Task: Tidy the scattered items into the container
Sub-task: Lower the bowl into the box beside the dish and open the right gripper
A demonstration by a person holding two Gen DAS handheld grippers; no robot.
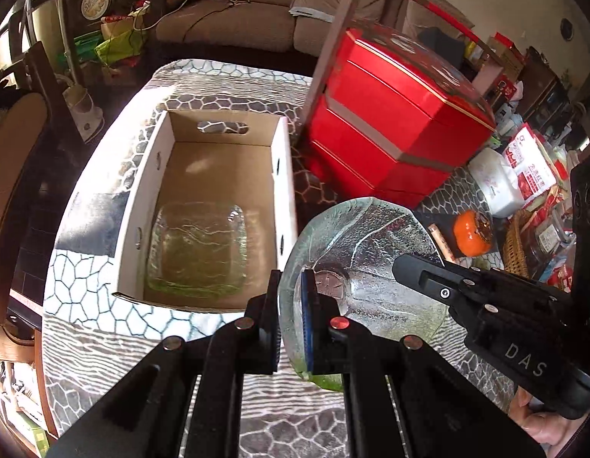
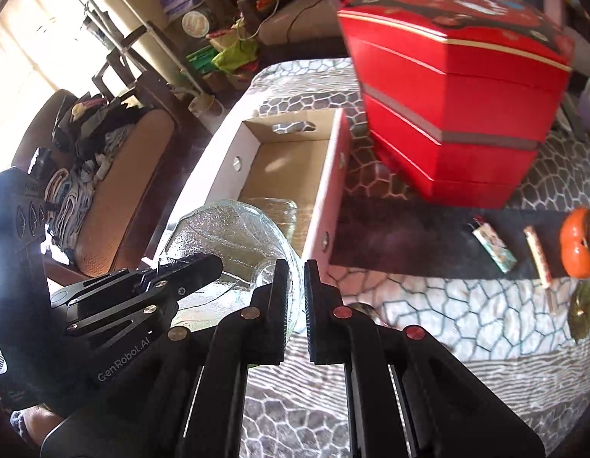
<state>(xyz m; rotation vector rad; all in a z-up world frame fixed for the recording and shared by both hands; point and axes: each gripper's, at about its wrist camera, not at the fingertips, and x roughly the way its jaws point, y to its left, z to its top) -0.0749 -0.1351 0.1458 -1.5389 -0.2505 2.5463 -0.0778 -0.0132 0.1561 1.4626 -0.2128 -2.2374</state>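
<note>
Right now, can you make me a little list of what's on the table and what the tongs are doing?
table cover: grey and white patterned cloth
container: open cardboard box
inside box: square clear glass dish
left tongs: shut on the rim of a round glass plate
right tongs: shut on the opposite rim of the same plate
plate position: held just beside the box, not inside
beside box: tall red tiered box
still out: orange persimmon-shaped piece, small stick

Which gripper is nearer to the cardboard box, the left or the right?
Left. The left gripper grips the glass dish beside the cardboard box; the right gripper grips the dish's far edge, farther away.
</note>
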